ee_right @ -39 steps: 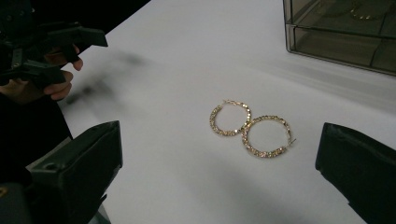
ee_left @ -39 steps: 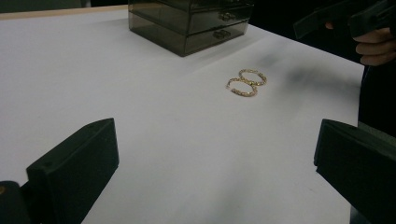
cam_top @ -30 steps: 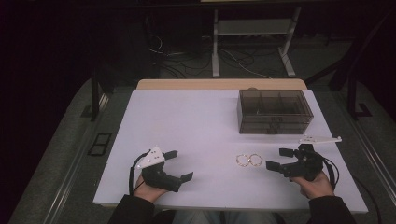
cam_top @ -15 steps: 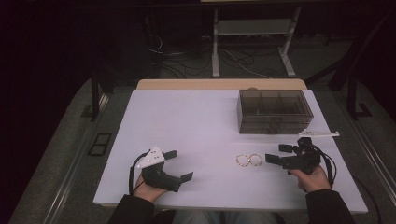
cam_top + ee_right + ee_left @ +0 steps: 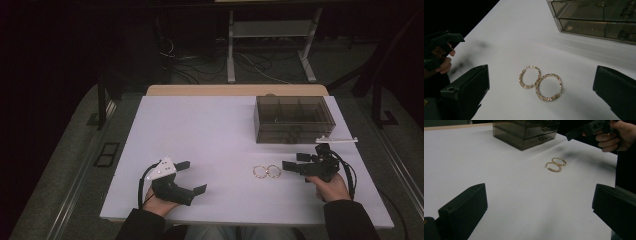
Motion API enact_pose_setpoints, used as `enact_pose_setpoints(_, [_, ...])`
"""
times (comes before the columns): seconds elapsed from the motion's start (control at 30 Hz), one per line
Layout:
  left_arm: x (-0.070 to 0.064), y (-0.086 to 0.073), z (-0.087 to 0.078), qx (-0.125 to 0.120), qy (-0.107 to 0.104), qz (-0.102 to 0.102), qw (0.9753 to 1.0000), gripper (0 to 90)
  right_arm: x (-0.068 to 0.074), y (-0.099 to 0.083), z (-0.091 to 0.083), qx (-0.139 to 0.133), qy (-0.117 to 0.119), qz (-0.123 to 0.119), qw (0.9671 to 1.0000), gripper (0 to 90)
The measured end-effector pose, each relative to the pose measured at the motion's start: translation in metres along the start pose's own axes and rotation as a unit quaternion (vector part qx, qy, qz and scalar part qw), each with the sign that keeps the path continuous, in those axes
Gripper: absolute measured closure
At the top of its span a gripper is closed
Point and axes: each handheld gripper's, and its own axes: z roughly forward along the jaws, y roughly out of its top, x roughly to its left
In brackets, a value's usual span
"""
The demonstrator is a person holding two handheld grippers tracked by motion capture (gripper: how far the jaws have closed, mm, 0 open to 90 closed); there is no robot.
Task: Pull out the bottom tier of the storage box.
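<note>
A: Status on the hoop earrings (image 5: 540, 83)?

B: Two gold hoops, flat on the white table (image 5: 210, 130), side by side and touching or slightly overlapping at the rims. They sit in front of the drawer box (image 5: 294, 119), apart from it, toward the person's right.

A: Grippers?

B: Right gripper (image 5: 290, 165) is just beside the hoops in the high view, jaws pointing at them. In the right gripper view both black jaws stand wide apart with the hoops between them further out, nothing held. Left gripper (image 5: 192, 176) is well apart from the hoops at the near left of the table, jaws also wide, nothing in them.

A: Box contents?

B: Smoked transparent plastic, drawers in front. From above the top shows dividers making three compartments. Through the walls in the right gripper view I see a few small items: pale round shapes in the upper level, darker lumps at the right end of both levels. Can't tell what they are. Drawers look closed.

A: Anything else on the table?

B: A thin white strip (image 5: 337, 140) just right of the box's front corner.
</note>
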Motion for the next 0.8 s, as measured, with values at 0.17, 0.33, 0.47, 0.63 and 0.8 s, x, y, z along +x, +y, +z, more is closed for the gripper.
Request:
enact_pose_setpoints(0.17, [0.000, 0.000, 0.000, 0.000, -0.001, 0.000, 1.0000, 0.0, -0.005, 0.001, 0.004, 0.000, -0.001, 0.012, 0.9999, 0.0])
enact_pose_setpoints(0.33, [0.000, 0.000, 0.000, 0.000, -0.001, 0.000, 1.0000, 0.0, -0.010, 0.003, 0.006, -0.006, -0.001, 0.021, 0.9998, 0.0])
enact_pose_setpoints(0.47, [0.000, 0.000, 0.000, 0.001, -0.002, 0.000, 1.0000, 0.0, -0.014, 0.003, 0.007, -0.008, -0.001, 0.026, 0.9996, 0.0])
enact_pose_setpoints(0.63, [0.001, 0.000, 0.000, 0.001, -0.002, 0.000, 1.0000, 0.0, -0.019, 0.004, 0.008, -0.015, -0.001, 0.045, 0.9989, 0.0])
enact_pose_setpoints(0.8, [0.001, 0.000, 0.000, 0.000, -0.002, 0.000, 1.0000, 0.0, -0.027, 0.005, 0.011, -0.029, 0.007, 0.073, 0.9969, 0.0])
